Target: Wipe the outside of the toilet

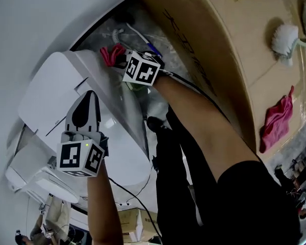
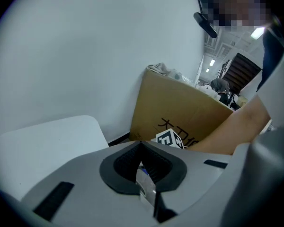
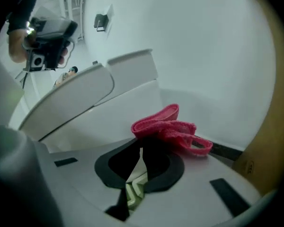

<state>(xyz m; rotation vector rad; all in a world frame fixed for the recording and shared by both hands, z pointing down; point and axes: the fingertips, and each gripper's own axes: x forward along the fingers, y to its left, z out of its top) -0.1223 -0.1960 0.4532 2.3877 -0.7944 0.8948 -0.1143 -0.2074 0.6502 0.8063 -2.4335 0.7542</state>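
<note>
**R gripper (image 3: pixel 141 148) pinches pink cloth (image 3: pixel 173 126) at toilet's (image 1: pixel 66 80) side**

R jaws are closed on the cloth, which bunches out past the tips. It sits low by the toilet's outer wall, between toilet & cardboard box (image 1: pixel 219 50); contact w/ the wall can't be told. L gripper (image 2: pixel 141 143) is over the closed lid, jaws together w/ nothing between them.

The right claw (image 3: pixel 143 145) pinches a pink cloth (image 3: pixel 173 129); the white toilet (image 3: pixel 109 110) lies just beside.
</note>
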